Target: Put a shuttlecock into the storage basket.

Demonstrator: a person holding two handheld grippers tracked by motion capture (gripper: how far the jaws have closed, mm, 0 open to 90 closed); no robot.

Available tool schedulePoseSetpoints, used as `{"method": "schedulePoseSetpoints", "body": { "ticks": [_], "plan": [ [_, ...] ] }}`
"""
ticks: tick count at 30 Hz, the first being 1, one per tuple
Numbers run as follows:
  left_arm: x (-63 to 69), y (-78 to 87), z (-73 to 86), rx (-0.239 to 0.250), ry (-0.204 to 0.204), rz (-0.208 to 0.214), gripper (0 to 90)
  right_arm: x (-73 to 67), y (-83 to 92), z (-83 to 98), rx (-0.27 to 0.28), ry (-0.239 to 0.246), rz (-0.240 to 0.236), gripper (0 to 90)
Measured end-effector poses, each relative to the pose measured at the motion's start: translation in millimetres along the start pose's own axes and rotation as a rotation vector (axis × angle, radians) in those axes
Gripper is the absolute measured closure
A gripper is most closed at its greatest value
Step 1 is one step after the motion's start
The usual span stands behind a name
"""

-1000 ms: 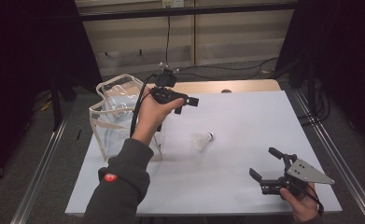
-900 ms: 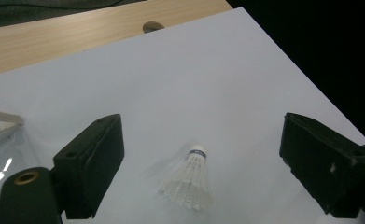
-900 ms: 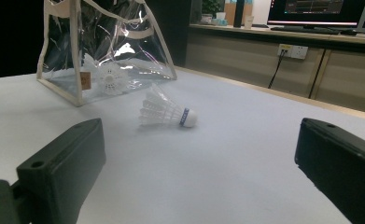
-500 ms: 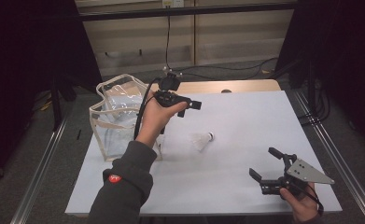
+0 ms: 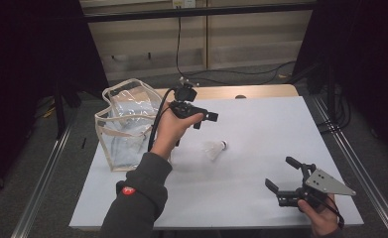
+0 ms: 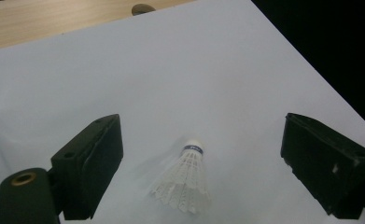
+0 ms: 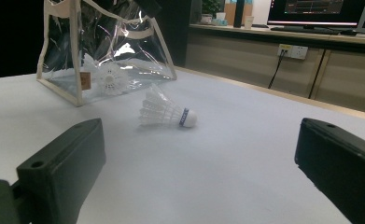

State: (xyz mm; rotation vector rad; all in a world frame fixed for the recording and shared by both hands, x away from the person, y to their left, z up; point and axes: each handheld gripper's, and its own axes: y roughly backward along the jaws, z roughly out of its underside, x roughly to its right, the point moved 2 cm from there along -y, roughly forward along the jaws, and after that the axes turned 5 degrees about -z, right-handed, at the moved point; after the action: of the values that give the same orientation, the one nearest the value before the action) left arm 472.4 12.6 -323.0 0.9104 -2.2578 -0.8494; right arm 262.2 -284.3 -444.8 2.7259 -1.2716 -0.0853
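A white feather shuttlecock (image 5: 215,148) with a blue band lies on its side in the middle of the white table (image 5: 261,124). My left gripper (image 5: 205,120) hovers above and just left of it, held in a hand, open. In the left gripper view the shuttlecock (image 6: 186,182) lies below and between the wide-apart jaws of that gripper (image 6: 203,128), cork pointing away. My right gripper (image 5: 280,172) rests open near the front right edge. Its own view shows the shuttlecock (image 7: 166,112) well ahead of the empty right gripper (image 7: 199,140).
A clear plastic bag (image 5: 127,124) with beige trim stands at the table's left side. In the right gripper view the bag (image 7: 105,46) holds another shuttlecock (image 7: 109,77). A wooden strip (image 5: 261,91) runs along the table's far edge.
My left gripper has moved right and a little nearer, away from the bag and towards the shuttlecock. The right gripper and the shuttlecock have stayed put.
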Motion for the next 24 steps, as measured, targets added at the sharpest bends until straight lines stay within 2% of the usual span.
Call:
{"method": "schedulePoseSetpoints", "body": {
  "ticks": [8,24],
  "plan": [
    [2.6,-9.1,3.9,-0.023,-0.014,0.005,12.9,-0.4,-0.2,-0.1,0.001,0.001,-0.003,1.6],
    [5.5,-22.4,9.4,-0.035,-0.015,0.010,12.9,-0.6,0.0,-0.1,-0.001,0.001,-0.001,1.7]
  ]
}}
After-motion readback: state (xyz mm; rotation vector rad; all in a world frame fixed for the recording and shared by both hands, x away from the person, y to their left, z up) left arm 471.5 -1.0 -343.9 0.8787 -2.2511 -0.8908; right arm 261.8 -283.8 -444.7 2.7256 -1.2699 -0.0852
